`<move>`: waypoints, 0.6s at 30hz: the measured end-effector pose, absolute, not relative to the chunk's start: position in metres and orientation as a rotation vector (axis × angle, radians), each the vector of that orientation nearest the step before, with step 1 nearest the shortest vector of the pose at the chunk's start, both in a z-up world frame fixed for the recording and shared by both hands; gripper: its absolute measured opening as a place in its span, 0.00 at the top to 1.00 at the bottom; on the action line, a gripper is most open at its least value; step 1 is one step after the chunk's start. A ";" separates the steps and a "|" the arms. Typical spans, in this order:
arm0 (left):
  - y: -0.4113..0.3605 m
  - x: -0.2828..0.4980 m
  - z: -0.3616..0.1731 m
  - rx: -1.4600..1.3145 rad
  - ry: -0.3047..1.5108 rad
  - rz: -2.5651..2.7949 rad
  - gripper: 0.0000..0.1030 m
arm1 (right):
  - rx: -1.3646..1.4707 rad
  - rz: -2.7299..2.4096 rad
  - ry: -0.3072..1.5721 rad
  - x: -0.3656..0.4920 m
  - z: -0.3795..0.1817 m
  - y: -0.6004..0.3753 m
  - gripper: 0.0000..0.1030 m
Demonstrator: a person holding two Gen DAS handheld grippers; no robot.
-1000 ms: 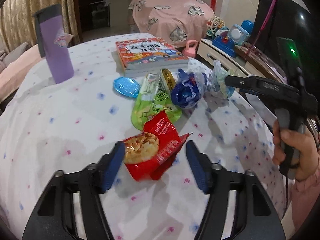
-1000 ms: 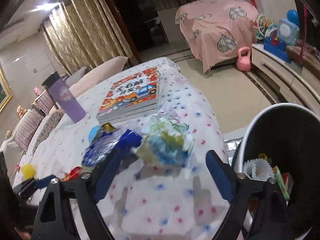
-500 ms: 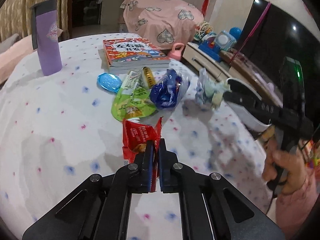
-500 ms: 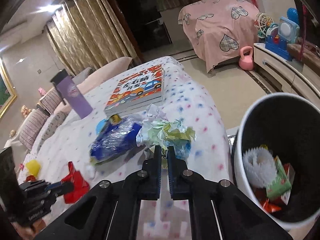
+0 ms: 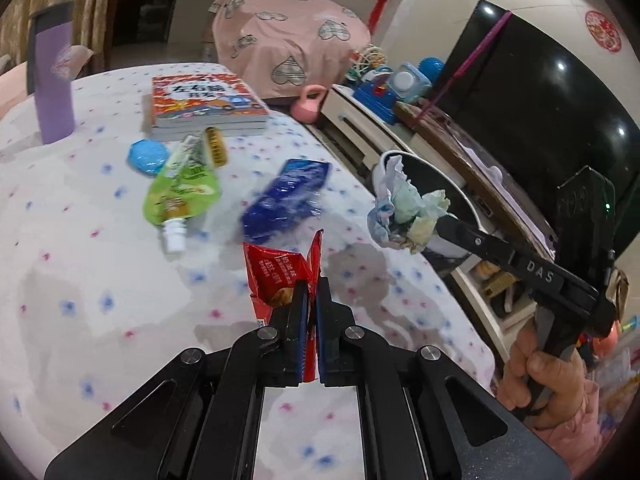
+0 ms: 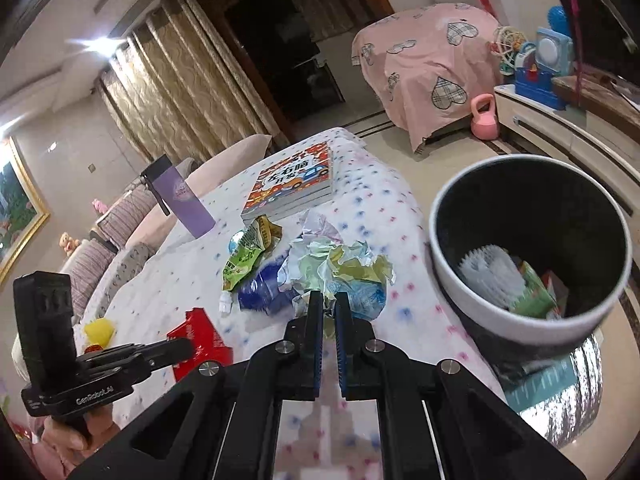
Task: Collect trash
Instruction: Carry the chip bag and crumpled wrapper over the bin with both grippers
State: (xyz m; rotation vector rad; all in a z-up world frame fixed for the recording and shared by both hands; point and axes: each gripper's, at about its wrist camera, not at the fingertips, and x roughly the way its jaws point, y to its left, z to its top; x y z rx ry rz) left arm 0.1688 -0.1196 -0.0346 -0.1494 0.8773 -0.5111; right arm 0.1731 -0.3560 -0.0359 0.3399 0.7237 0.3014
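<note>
Dotted tablecloth (image 5: 100, 240) — bin (image 6: 480, 280) beside

The blue wrapper (image 5: 285, 200) is smeared by blur; the crumpled wad (image 6: 340, 272) hides its right end, and the bin (image 6: 520, 322) runs off-frame below.

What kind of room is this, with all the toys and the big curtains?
Probably a family living room. A big dark television stands on a low cabinet with toys, gold curtains hang by a sofa with cushions, and a cloth-covered table holds snack wrappers.
</note>
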 end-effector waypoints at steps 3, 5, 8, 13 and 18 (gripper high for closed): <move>-0.133 0.167 -0.031 -0.141 0.871 -0.532 0.97 | 0.356 0.284 0.717 0.163 -0.036 -0.366 0.95; -0.143 0.167 -0.028 -0.136 0.867 -0.548 0.97 | 0.370 0.275 0.712 0.158 -0.035 -0.373 0.95; -0.156 0.167 -0.024 -0.126 0.861 -0.564 0.97 | 0.382 0.257 0.700 0.150 -0.034 -0.383 0.95; -0.173 0.170 -0.019 -0.109 0.855 -0.588 0.97 | 0.399 0.233 0.680 0.143 -0.029 -0.398 0.95; -0.192 0.172 -0.014 -0.081 0.848 -0.613 0.97 | 0.411 0.208 0.659 0.138 -0.024 -0.414 0.95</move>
